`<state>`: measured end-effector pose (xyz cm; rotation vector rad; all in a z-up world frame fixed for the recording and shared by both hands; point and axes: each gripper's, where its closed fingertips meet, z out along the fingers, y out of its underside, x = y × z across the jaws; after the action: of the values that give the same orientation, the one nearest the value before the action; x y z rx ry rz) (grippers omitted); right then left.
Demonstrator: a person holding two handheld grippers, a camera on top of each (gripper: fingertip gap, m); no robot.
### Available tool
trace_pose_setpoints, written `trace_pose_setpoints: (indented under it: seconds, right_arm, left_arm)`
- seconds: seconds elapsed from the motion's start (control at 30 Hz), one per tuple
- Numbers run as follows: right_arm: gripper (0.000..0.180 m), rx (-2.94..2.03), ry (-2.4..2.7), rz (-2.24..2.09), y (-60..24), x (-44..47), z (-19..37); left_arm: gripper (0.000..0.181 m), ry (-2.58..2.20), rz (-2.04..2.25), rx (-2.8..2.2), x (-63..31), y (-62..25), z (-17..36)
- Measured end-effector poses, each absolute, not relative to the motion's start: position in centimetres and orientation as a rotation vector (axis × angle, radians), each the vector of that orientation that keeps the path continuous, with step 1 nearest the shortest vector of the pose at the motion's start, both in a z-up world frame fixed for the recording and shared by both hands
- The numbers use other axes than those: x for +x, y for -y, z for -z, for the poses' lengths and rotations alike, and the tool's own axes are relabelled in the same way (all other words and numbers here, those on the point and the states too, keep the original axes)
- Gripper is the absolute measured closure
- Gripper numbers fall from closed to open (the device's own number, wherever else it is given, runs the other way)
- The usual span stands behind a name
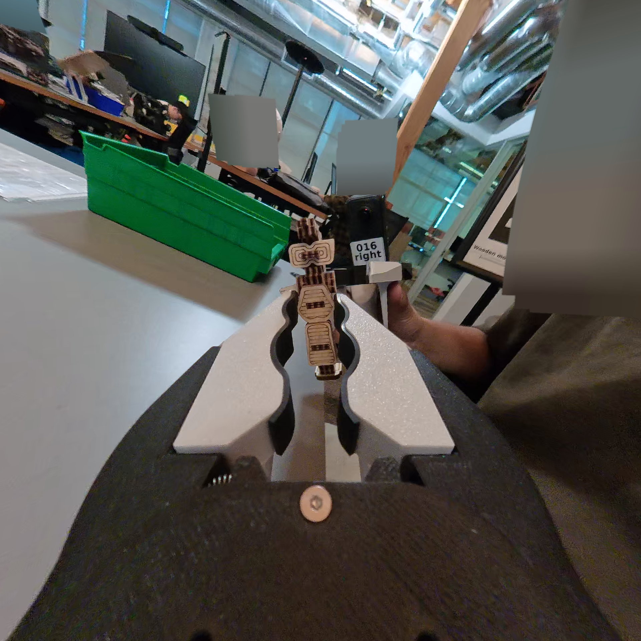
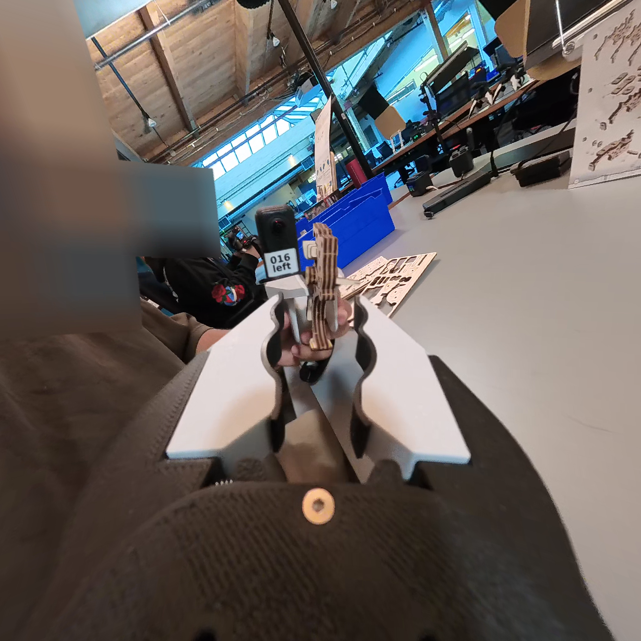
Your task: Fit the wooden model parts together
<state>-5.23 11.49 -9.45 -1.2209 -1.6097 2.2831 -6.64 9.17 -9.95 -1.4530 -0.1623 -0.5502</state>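
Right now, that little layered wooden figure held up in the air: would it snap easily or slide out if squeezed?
The wooden figure looks stiff: stacked thin plywood layers. Its thin protruding tabs likely snap first. The left gripper seems to touch only its narrow edges, so it might twist or slip.

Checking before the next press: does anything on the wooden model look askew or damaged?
Nothing stands out. The wooden model stands upright between the left gripper fingers, its layers stacked evenly, no breaks visible.

green bin [image 1: 180, 208] left, blue bin [image 2: 350, 222] and punched wooden sheet [image 2: 388, 281] ahead, grey table [image 2: 520, 312] open rightward
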Motion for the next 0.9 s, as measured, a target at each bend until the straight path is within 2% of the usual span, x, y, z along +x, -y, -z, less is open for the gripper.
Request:
trace_pose_setpoints:
  seconds: [0.2,0.33,0.47,0.6,0.9]
  right_arm:
    - [0.135,-1.149,1.616,-2.292,-11.6,-4.9,9.0]
    - [0.121,-0.959,1.640,-2.305,-11.1,-3.7,7.5]
    - [0.113,-0.743,1.757,-2.157,-10.5,-2.5,7.6]
    - [0.112,-0.652,1.781,-2.138,-10.2,-1.7,7.5]
    - [0.122,-0.589,1.793,-2.148,-8.4,-0.9,7.2]
  left_arm:
    - [0.163,-0.146,0.081,-1.562,-5.6,-9.0,9.9]
    - [0.163,-0.409,-0.216,-1.524,-3.2,-8.8,9.9]
    - [0.163,-0.462,-0.167,-1.508,-1.5,-8.9,10.0]
    - [0.163,-0.398,0.010,-1.470,-1.0,-8.6,9.2]
    - [0.163,-0.357,0.236,-1.376,0.3,-7.7,7.4]
